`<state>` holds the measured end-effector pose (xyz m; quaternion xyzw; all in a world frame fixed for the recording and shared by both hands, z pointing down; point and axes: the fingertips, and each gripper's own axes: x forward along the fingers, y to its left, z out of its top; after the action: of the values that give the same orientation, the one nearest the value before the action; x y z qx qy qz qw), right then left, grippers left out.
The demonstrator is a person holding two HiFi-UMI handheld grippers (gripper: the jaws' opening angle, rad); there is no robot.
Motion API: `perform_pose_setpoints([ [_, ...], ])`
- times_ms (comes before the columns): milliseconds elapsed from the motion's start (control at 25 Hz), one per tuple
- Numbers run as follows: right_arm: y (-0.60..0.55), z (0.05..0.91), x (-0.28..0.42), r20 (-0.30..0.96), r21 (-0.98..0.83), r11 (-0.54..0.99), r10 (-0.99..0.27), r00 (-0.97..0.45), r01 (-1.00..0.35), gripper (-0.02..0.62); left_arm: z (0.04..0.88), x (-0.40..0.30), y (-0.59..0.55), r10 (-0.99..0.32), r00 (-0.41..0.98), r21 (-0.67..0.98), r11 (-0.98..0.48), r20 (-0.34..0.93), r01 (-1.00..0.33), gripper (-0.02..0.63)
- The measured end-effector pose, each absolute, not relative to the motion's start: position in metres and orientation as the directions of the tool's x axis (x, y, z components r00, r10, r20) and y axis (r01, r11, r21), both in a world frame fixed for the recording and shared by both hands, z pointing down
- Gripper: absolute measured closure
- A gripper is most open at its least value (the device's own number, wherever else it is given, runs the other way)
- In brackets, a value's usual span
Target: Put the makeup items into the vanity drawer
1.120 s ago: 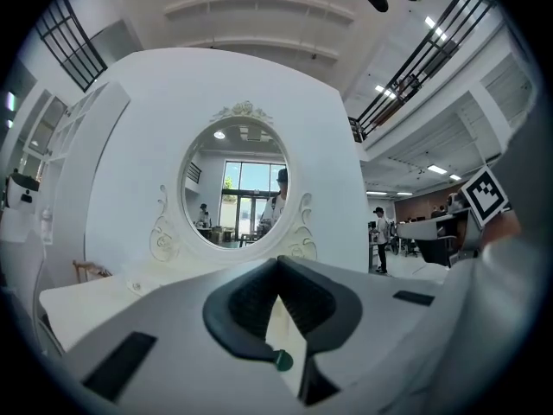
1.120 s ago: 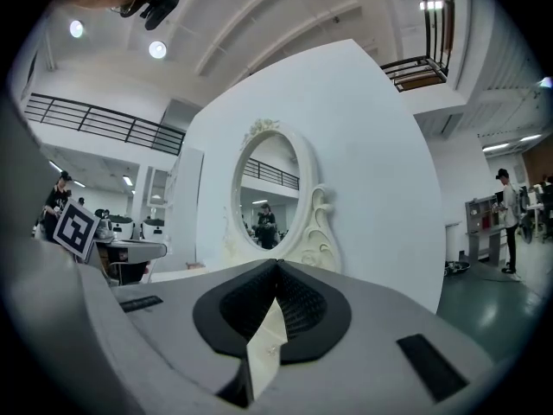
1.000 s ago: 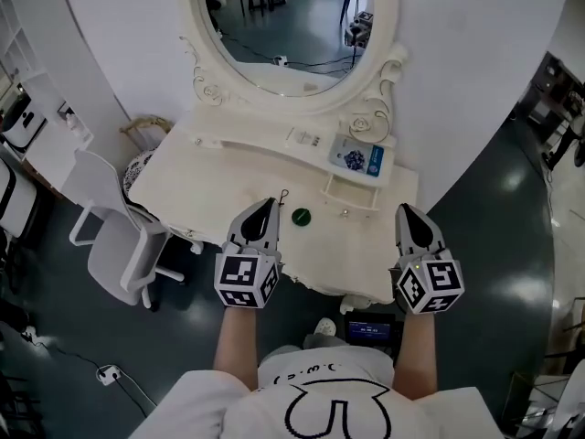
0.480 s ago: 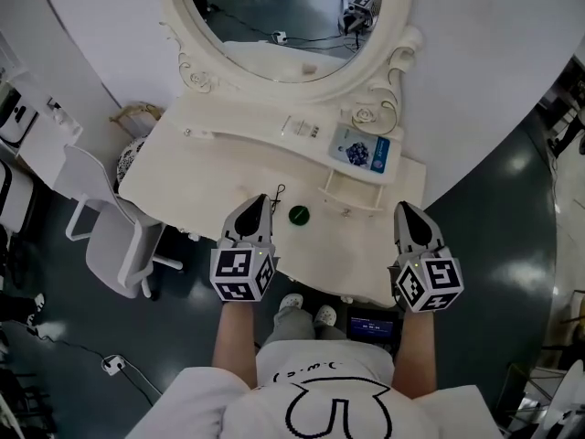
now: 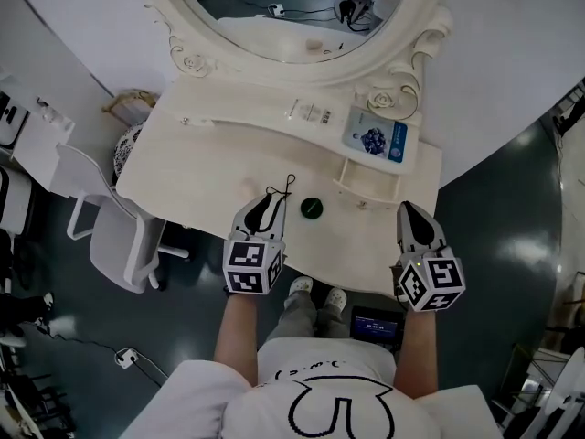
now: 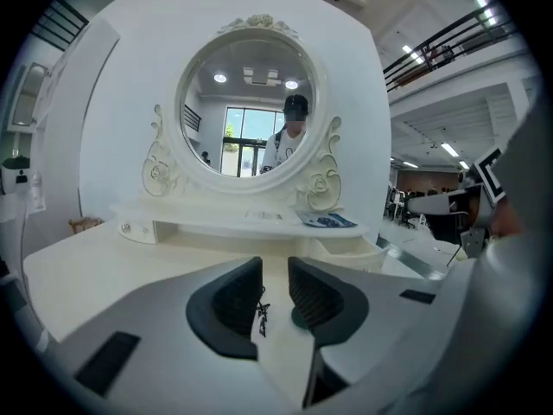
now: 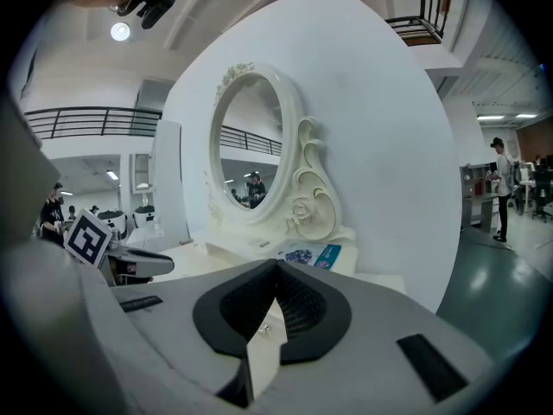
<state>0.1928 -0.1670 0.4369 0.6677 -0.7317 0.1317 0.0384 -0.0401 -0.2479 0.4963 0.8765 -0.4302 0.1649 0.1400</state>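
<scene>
The left claw [image 5: 271,199] hovers over the cream vanity surface [image 5: 201,181], with the round dark compact [image 5: 312,208] at its three o'clock and the open cream drawer [image 5: 367,193] beyond. The right claw [image 5: 409,210] is further right. In the left gripper view the jaws stand apart, having just been opening, with a thin black wire item [image 6: 259,311] between them. In the right gripper view the jaws are together.

Dark round compact [image 5: 312,208] flat on vanity top [image 5: 201,172], small white drawer [image 5: 370,199] open just beside
</scene>
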Motion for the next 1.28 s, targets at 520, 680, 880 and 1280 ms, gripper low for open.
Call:
perform_pose_setpoints([
  [520,-0.166,0.473,0.187,0.314,-0.153,0.011,-0.947,-0.060,-0.988,0.583,0.575,-0.041,-0.246,-0.576,0.562,0.094,-0.644,0.594,-0.760,0.509],
  [680,-0.167,0.478,0.185,0.323,-0.154,-0.003,-0.945,-0.048,-0.988,0.583,0.586,-0.040,-0.249,-0.559,0.552,0.070,-0.661,0.619,-0.747,0.509],
  [880,-0.169,0.480,0.185,0.331,-0.151,-0.015,-0.943,-0.036,-0.988,0.583,0.593,-0.040,-0.255,-0.557,0.530,0.026,-0.673,0.639,-0.739,0.529],
  [1280,-0.171,0.470,0.190,0.312,-0.137,-0.024,-0.950,-0.020,-0.990,0.583,0.583,-0.034,-0.262,-0.575,0.537,-0.035,-0.702,0.617,-0.711,0.574],
])
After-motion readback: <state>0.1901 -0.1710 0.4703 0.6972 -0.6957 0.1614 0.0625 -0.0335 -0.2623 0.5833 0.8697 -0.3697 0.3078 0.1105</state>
